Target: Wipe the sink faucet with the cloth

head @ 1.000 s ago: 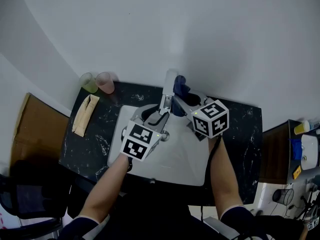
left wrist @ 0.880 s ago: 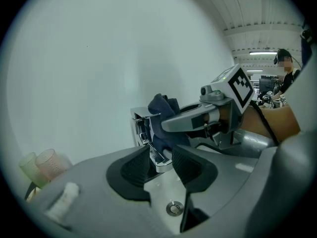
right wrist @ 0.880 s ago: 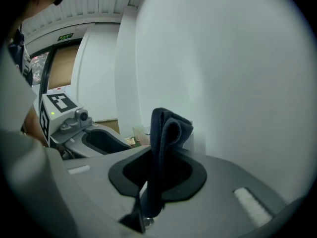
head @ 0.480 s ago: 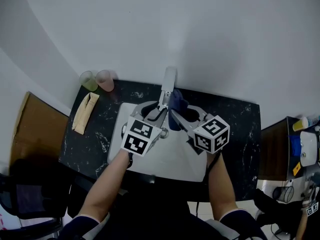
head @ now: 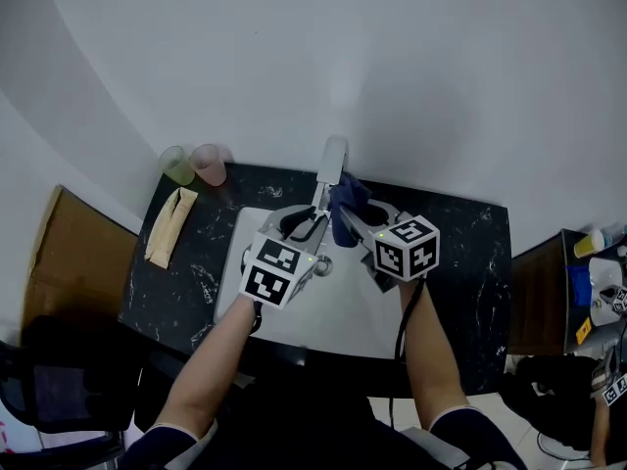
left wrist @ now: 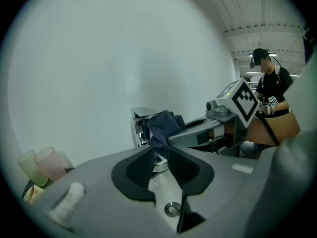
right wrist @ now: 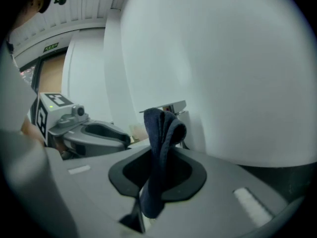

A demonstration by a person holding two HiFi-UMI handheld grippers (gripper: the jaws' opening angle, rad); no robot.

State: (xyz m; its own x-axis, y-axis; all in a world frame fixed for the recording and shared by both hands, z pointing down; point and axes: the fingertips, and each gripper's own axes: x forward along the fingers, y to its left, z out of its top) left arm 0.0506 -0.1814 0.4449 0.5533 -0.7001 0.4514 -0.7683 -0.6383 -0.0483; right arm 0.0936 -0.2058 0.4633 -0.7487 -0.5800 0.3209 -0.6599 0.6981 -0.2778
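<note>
**Cloth (right wrist: 166,125) working at the faucet (head: 331,163), two grippers crowding one spout**

Nearest the person, in front of the faucet, the white sink (head: 343,311) is lying bare, with its drain (left wrist: 172,208) showing just under the left gripper (left wrist: 161,151). That gripper is reaching at the faucet from its front left. Its jaws have just been closing and are standing narrowly apart, with the chrome spout and a tip of the cloth showing in the gap. No grip on either is showing.

The right gripper (right wrist: 161,157) is coming at the faucet from its front right and is clamping the dark blue cloth. The cloth is standing up out of the jaws in a folded hump and is lying against the faucet's right side.

Further back, well to the left of the faucet, a green cup (head: 177,163) and a pink cup (head: 207,163) are standing together on the black countertop (head: 470,253). A pale wall (head: 392,67) is rising right behind the faucet.

The wiping is probably under way rather than finishing, and three things are looking risky:
- The left jaws may be pinching the cloth's tip as they close, so a stroke by the right gripper would be tugging the cloth out of its own clamp.
- The two grippers are sitting close enough at the spout to be knocking together.
- A hard push against the faucet's top may be shifting its lever and starting water.
</note>
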